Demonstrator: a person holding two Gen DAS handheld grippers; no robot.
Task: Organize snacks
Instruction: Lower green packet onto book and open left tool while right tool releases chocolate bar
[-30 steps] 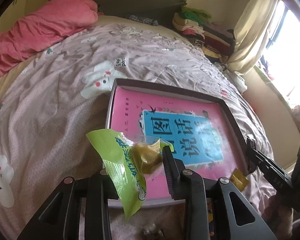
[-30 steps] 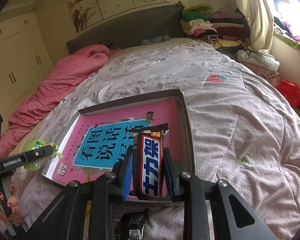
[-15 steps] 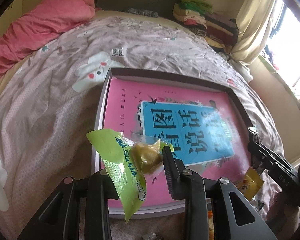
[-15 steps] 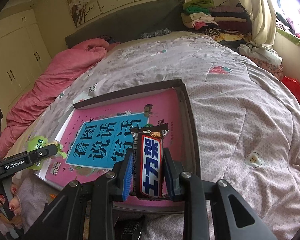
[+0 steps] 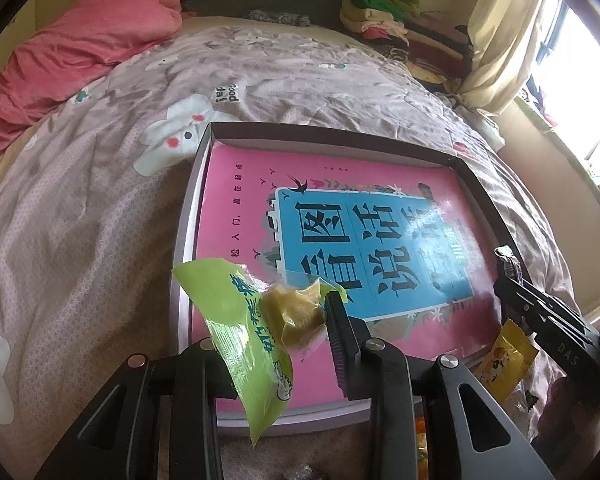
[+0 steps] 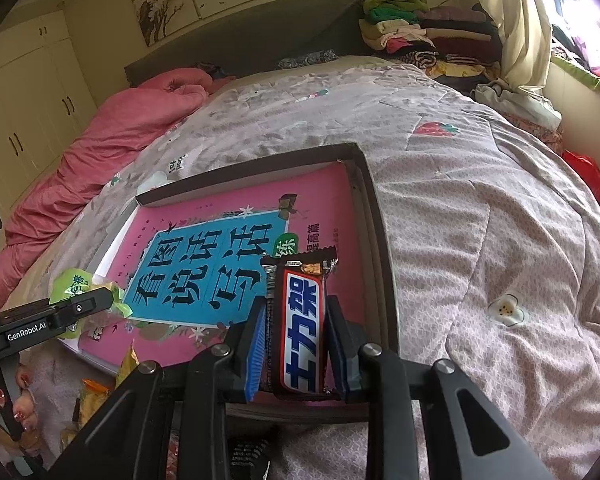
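A brown-and-blue wrapped chocolate bar (image 6: 302, 328) stands gripped between the blue pads of the right gripper (image 6: 296, 344), its long axis running straight away from the camera, crimped end pointing toward the headboard, above the near right corner of a shallow dark-rimmed cardboard box (image 6: 374, 216). The left gripper (image 5: 276, 332) is clamped on a lime-green plastic snack packet (image 5: 240, 320) with a yellowish pastry showing through its clear end; the packet slants across the jaws, long axis running from upper left to lower right, over the box's near left corner. Inside the box lies a pink book with a blue title panel (image 5: 360, 240), filling almost the whole floor. The box rests on a grey-lilac quilt printed with rabbits and flowers (image 5: 80, 208), spread over a bed with a rumpled pink duvet (image 6: 112, 136) along its far left edge, a dark headboard (image 6: 240, 36) and folded clothes (image 6: 420, 36) stacked at the far right corner beside cream curtains. A yellow sachet (image 5: 504, 356) near the box's front edge is partly hidden by the right gripper; more wrappers at the quilt's near edge are too cut off to identify.
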